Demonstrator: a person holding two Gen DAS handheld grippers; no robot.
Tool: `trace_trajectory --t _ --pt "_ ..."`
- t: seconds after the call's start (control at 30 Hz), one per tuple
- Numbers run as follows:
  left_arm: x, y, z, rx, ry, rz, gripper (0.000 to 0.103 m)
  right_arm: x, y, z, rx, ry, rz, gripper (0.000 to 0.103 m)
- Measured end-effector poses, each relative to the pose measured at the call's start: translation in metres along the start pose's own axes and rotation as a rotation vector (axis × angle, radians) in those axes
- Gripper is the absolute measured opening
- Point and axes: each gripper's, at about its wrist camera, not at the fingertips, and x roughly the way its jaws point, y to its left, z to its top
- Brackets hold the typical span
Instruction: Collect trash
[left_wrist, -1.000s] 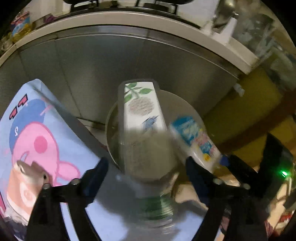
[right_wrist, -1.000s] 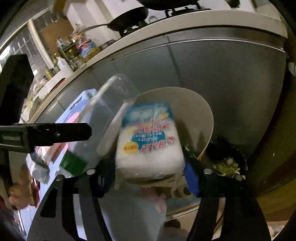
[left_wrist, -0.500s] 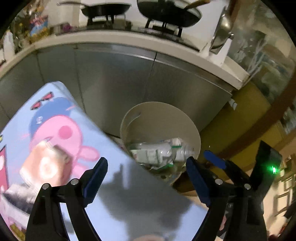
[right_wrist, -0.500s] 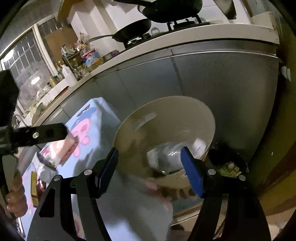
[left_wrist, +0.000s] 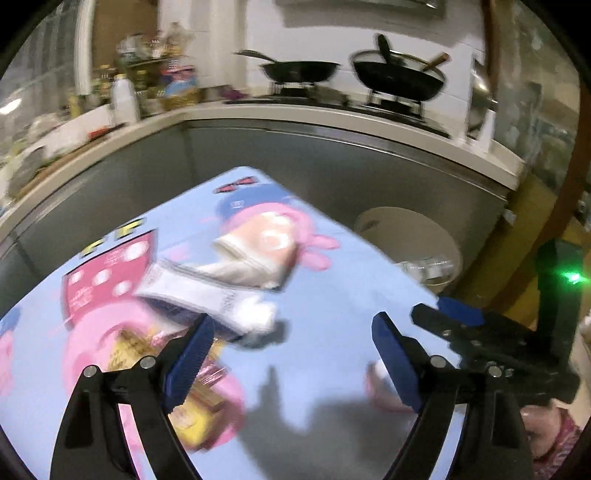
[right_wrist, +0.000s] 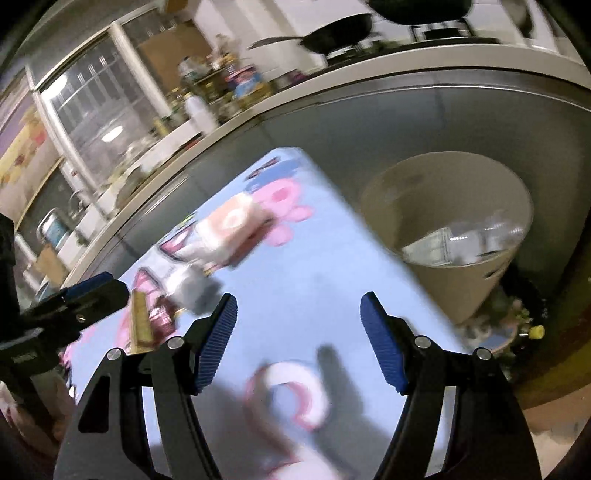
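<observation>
Both grippers have pulled back from the bin since a second ago, when the left held a clear bottle and the right a blue-and-white packet over its mouth; now each is spread wide with nothing between its blue pads.

The left gripper (left_wrist: 290, 343) hovers low over the light-blue cartoon tablecloth (left_wrist: 332, 288), its fingers pointing toward twelve o'clock at the counter. Just off its left pad (left_wrist: 190, 354), at about ten o'clock, lies a crumpled white wrapper (left_wrist: 236, 295) with a peach-coloured carton (left_wrist: 266, 243) beyond it; a yellow and pink packet (left_wrist: 192, 391) sits partly under that pad. All are blurred.

The right gripper (right_wrist: 297, 341) also hangs above the cloth, tilted so that the table edge runs diagonally. The beige trash bin (right_wrist: 454, 280) stands off the table's edge at about two o'clock in the right wrist view, holding the clear bottle (right_wrist: 491, 236) and other pale trash. In the left wrist view the bin shows at about two o'clock too. A pink and white ring-shaped item (right_wrist: 291, 398) lies on the cloth near six o'clock, too smeared to identify. Two dark pans (left_wrist: 399, 79) sit on the stove at twelve o'clock.
</observation>
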Motion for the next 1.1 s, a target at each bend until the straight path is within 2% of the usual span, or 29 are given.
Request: trace_trajectory --t 0.23,0.63,0.93,1.03,1.1 --pt "-0.031 0.058 -0.034 -0.126 -0.024 0.116 0.087 0.004 0.068 -0.013 -0.077 0.054 0.097 0.071" --pt "-0.067 0.138 -0.082 -0.324 -0.042 0.255 0.089 0.006 0.158 -0.041 -0.236 0.128 0.180 0.076" --pt "-0.087 0.179 -0.114 -0.415 -0.050 0.318 0.092 0.020 0.199 -0.067 -0.301 0.203 0.201 0.078" --pt "-0.084 0.188 -0.121 -0.436 -0.034 0.328 0.092 0.025 0.204 -0.075 -0.305 0.229 0.203 0.082" --pt "-0.082 0.192 -0.125 -0.450 -0.015 0.324 0.092 0.024 0.209 -0.079 -0.306 0.228 0.204 0.089"
